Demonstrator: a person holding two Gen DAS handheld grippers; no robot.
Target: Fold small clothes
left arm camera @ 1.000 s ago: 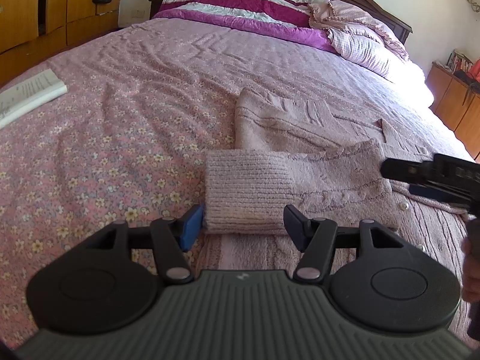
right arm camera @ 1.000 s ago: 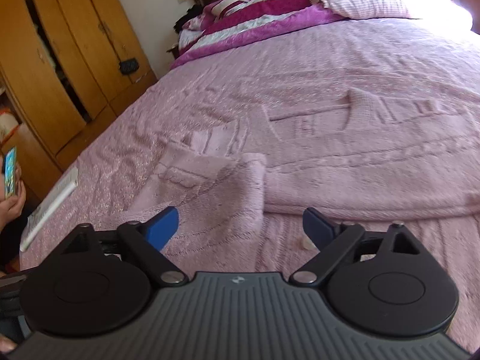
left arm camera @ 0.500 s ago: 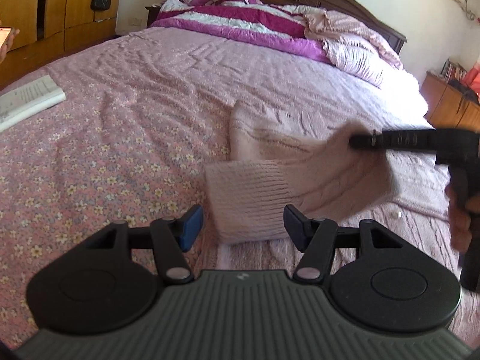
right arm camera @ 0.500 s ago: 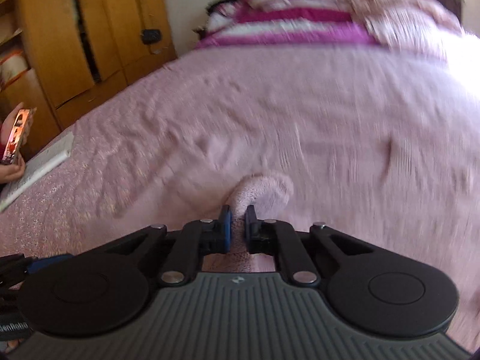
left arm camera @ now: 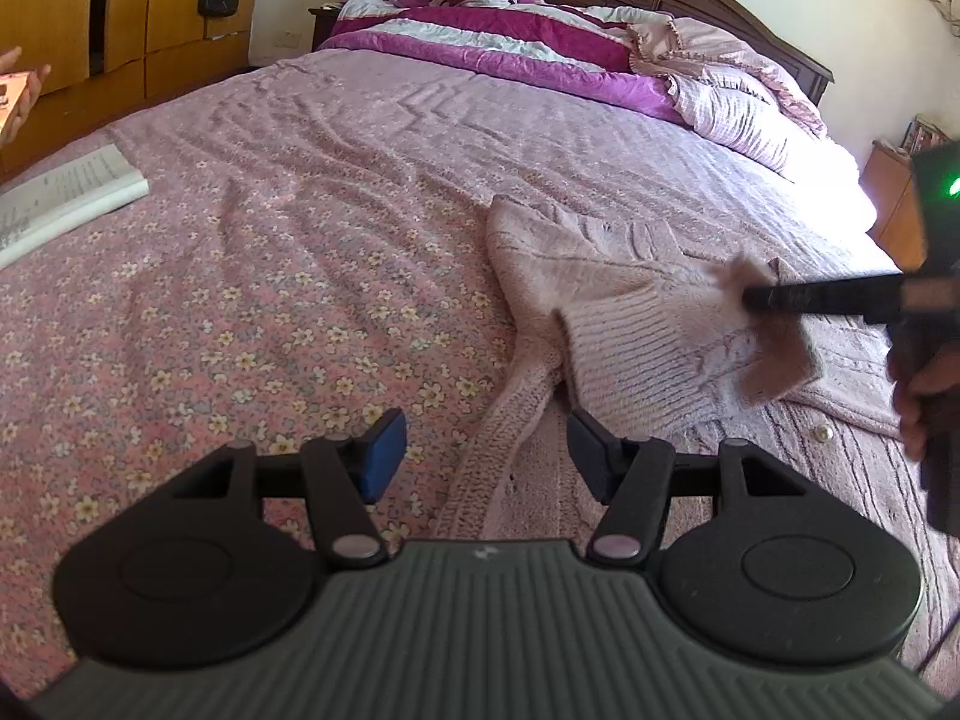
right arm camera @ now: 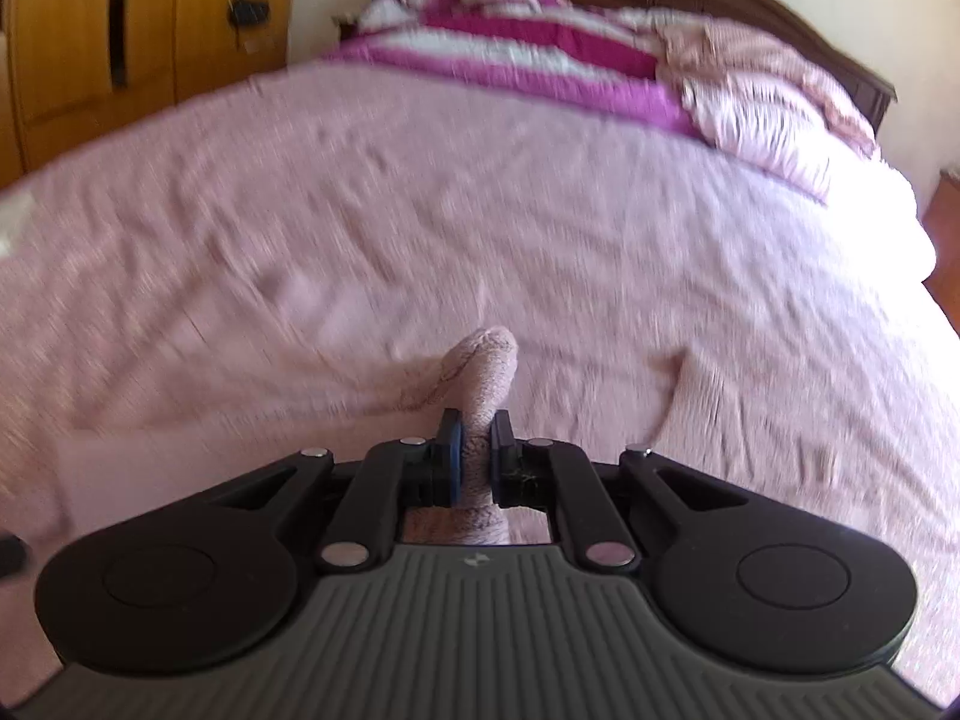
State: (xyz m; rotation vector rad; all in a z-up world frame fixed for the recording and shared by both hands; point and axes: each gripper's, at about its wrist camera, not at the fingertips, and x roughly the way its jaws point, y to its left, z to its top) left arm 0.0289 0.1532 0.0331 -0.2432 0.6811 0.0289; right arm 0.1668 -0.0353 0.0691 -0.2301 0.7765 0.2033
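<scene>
A pale pink knitted cardigan lies on the bed's flowered sheet, right of centre in the left wrist view. Its ribbed sleeve is lifted off the bed and stretched to the right. My right gripper reaches in from the right and is shut on the sleeve's cuff. In the right wrist view, which is blurred, the cuff sticks up between the pinched pads of that gripper. My left gripper hovers open near the cardigan's knitted hem band, holding nothing.
A folded magenta and white quilt and a pink ruffled pillow lie at the headboard. An open booklet rests on the bed's left edge. Wooden wardrobes stand at left, and a person's hand with a phone shows there.
My right gripper closed on the sleeve's cuff, lifted it off the folded cardigan and pulled it to the right. The left gripper stayed put and open.
</scene>
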